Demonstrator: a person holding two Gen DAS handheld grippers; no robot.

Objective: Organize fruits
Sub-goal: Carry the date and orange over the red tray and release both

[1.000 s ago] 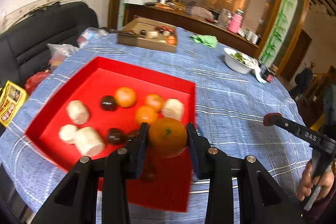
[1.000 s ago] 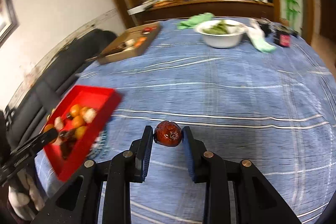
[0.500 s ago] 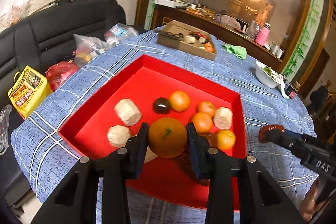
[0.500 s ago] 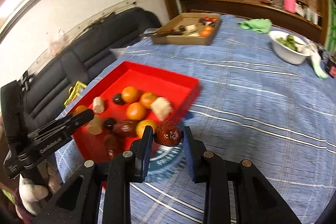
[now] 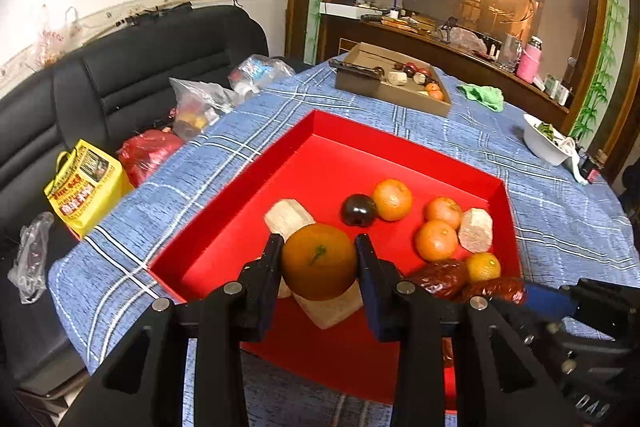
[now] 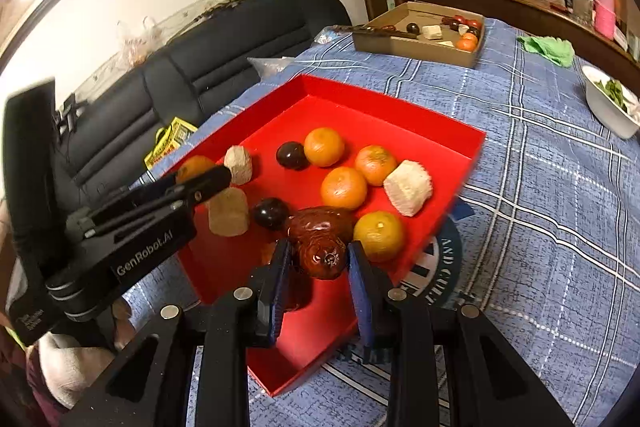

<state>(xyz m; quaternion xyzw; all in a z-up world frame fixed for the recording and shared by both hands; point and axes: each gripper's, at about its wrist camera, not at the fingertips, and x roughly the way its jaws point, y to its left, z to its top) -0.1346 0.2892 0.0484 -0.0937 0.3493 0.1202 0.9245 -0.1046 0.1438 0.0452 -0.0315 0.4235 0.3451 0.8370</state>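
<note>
An orange (image 5: 319, 261) is clamped between the jaws of the left tool (image 5: 318, 267), at the lower centre of its frame, above the near part of the red tray (image 5: 256, 183). A brown dried date (image 6: 320, 253) is gripped by the right tool (image 6: 318, 267), low in its frame, over the tray's near corner beside a small tangerine (image 6: 378, 235). The tray rests on the blue checked surface (image 6: 540, 187).

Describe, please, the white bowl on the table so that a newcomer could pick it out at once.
Start at the table under the blue plaid cloth and look past the red tray, out to the cloth's right edge. There stands the white bowl with leafy greens in it. It is the only bowl, whereas the cardboard box holds fruit.
</note>
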